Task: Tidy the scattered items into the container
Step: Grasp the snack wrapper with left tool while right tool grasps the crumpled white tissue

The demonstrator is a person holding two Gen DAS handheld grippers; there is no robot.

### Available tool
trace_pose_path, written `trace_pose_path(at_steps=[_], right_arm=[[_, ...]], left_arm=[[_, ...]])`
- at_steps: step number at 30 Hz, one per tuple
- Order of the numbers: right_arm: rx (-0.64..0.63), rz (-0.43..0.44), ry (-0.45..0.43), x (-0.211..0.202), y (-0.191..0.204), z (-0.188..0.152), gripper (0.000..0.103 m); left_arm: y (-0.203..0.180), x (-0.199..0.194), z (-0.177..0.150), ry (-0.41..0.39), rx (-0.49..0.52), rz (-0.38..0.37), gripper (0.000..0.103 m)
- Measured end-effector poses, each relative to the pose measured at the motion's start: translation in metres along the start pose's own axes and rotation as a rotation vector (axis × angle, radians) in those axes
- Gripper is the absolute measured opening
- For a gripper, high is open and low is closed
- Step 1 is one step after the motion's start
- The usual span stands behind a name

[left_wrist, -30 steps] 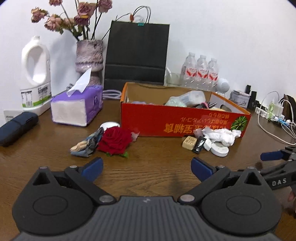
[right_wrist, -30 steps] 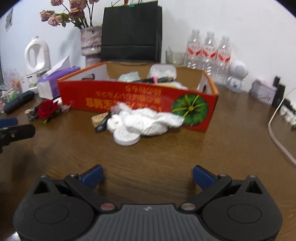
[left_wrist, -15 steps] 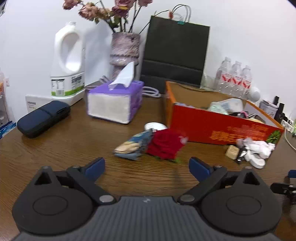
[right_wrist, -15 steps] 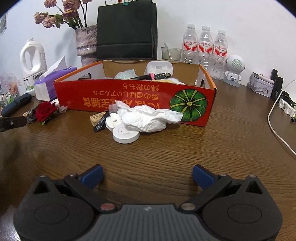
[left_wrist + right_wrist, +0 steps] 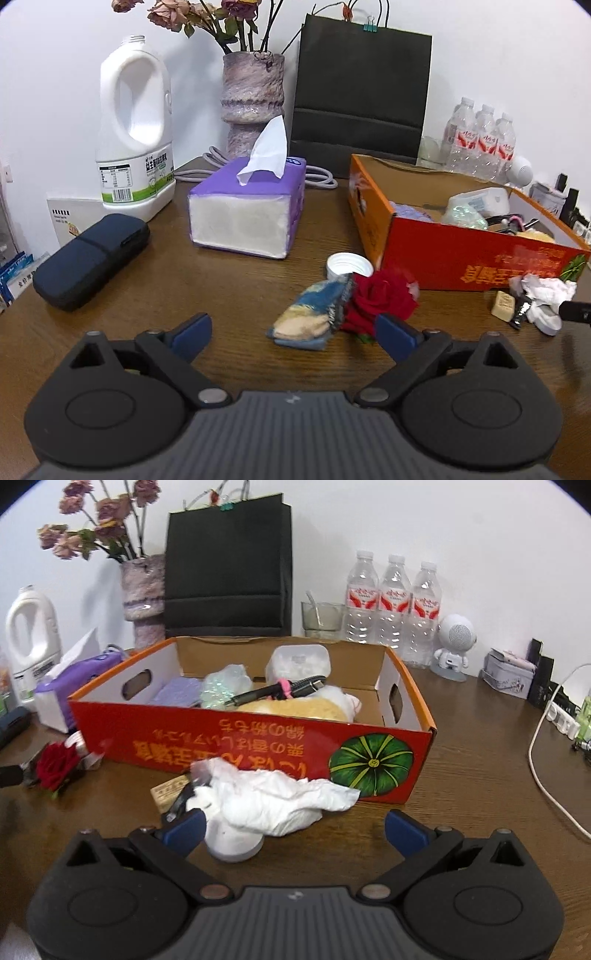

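An orange cardboard box [image 5: 258, 742] [image 5: 469, 254] holds several items. In front of it lie a crumpled white tissue [image 5: 280, 801], a white round lid [image 5: 232, 843], a tan block [image 5: 168, 794] and a dark sachet [image 5: 181, 801]. My right gripper [image 5: 293, 825] is open just before the tissue and lid. At the box's left corner lie a red rose [image 5: 380, 299] [image 5: 57, 764], a blue-and-tan cloth [image 5: 314, 317] and a white cap [image 5: 349, 264]. My left gripper [image 5: 293, 330] is open, close in front of the cloth and rose.
A purple tissue box [image 5: 247, 210], a white jug [image 5: 135, 125], a dark case [image 5: 92, 258], a vase [image 5: 253, 99] and a black bag [image 5: 362, 96] stand at the back left. Water bottles [image 5: 393, 605], a small speaker [image 5: 452, 646] and a white cable [image 5: 546, 760] are on the right.
My left gripper has swung left and closed in on the cloth and rose. My right gripper has moved forward up to the tissue and lid. Both stay open.
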State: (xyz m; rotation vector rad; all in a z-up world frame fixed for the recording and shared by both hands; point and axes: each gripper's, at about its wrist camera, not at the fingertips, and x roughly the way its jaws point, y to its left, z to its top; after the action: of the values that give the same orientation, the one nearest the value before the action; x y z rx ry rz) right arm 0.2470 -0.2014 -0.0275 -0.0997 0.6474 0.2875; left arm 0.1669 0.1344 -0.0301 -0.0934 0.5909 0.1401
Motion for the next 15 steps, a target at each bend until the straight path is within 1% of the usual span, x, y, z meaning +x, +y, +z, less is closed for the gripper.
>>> trace_pose_path(at_steps=[3,7,8,9,10,11,12,13,14,15], right_arm=[[0.02,-0.007,0.011,0.009,0.0,0.002,0.103],[0.034,-0.02,0.012,0.016,0.002,0.004,0.103],[0.039,-0.018,0.011,0.018,0.002,0.005,0.103],[0.046,-0.013,0.012,0.019,0.003,0.007,0.103],[0.056,-0.004,0.012,0.021,0.004,0.008,0.103],[0.062,0.006,0.011,0.022,0.005,0.009,0.103],[0.059,0.013,0.008,0.023,0.007,0.01,0.103],[0.053,0.013,0.008,0.024,0.009,0.011,0.1],[0.049,0.015,0.011,0.026,0.01,0.011,0.096],[0.054,0.025,0.013,0.027,0.01,0.011,0.084]], left_arm=[[0.004,0.008,0.003,0.021,-0.01,0.007,0.085],[0.002,0.018,0.008,0.032,0.001,0.004,0.083],[0.001,0.022,0.009,0.041,0.008,-0.001,0.078],[-0.001,0.026,0.01,0.052,0.013,-0.005,0.068],[-0.002,0.029,0.01,0.062,0.013,-0.012,0.063],[-0.003,0.032,0.009,0.068,0.007,-0.023,0.056],[-0.003,0.033,0.009,0.07,0.0,-0.031,0.053],[-0.004,0.033,0.008,0.069,-0.007,-0.037,0.051],[-0.003,0.033,0.009,0.071,-0.017,-0.049,0.043],[-0.002,0.032,0.009,0.073,-0.033,-0.067,0.039]])
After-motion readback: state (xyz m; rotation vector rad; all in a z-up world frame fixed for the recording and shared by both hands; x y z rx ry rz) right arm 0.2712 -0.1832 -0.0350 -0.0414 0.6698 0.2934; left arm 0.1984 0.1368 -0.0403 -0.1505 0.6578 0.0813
